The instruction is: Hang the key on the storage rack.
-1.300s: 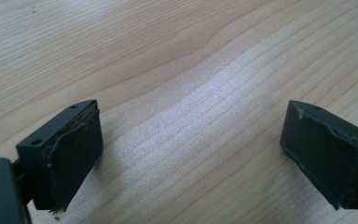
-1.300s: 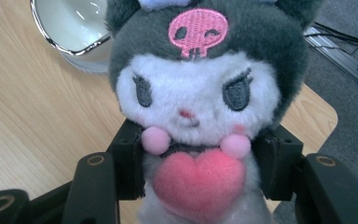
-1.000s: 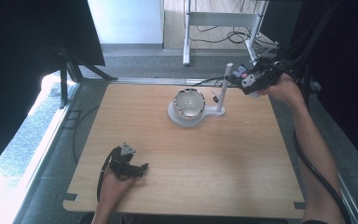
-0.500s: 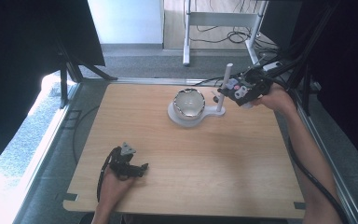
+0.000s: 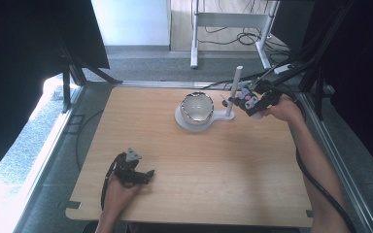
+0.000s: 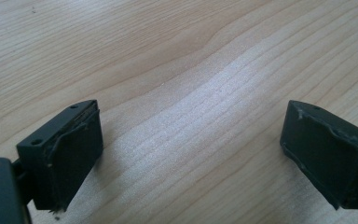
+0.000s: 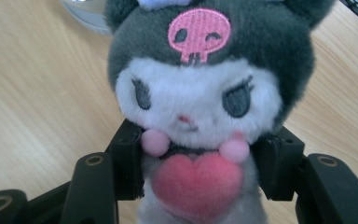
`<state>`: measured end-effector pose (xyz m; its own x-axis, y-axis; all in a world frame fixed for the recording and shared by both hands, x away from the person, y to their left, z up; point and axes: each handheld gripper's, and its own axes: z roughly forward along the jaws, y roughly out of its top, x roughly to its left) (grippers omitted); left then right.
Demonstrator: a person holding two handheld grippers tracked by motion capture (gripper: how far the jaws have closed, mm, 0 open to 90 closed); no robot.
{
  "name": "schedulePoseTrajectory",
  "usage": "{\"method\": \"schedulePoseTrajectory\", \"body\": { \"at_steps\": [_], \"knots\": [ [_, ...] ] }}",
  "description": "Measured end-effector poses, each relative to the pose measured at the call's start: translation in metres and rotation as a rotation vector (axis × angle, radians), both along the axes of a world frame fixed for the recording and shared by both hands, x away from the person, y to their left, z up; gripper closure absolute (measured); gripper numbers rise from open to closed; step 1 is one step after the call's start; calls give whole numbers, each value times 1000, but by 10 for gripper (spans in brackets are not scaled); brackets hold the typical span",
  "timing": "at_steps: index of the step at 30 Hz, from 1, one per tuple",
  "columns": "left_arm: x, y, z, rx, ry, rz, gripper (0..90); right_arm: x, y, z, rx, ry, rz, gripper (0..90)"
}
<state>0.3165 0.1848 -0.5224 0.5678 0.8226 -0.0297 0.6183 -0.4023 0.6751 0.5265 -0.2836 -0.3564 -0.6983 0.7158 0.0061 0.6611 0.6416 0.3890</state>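
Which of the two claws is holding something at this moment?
The right claw: its jaws clamp a plush toy with a pink heart. The left claw stands open over bare table.

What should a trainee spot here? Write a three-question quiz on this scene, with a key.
1. True or false: the left tongs are open, with nothing between them but bare table.
2. The right tongs grip: A a plush toy; B a spoon; C a cup.
3. Fill in: the bowl sits on a white ___.
Key: 1 true; 2 A; 3 stand.
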Motion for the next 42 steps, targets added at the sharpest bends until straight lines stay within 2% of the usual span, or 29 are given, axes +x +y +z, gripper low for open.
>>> {"method": "schedulePoseTrajectory", "body": {
  "at_steps": [7,12,16,20,26,34,36,42],
  "knots": [
    [0,0,0,0,0,0,57,4,-2,-10,8,-16,-23,427],
    [0,0,0,0,0,0,57,6,3,-19,-2,-28,-13,411],
    [0,0,0,1,0,0,57,6,8,-24,-8,-43,9,351],
    [0,0,0,1,0,0,57,5,7,-28,-20,-48,6,295],
    [0,0,0,0,0,-1,57,-2,5,-28,-19,-53,18,266],
    [0,0,0,0,0,-1,57,-22,20,-36,-41,-32,97,181],
    [0,0,0,0,0,-1,57,-25,24,-38,-48,-29,106,136],
    [0,0,0,1,0,-2,57,-35,33,-42,-54,-53,126,92]
  ]
}}
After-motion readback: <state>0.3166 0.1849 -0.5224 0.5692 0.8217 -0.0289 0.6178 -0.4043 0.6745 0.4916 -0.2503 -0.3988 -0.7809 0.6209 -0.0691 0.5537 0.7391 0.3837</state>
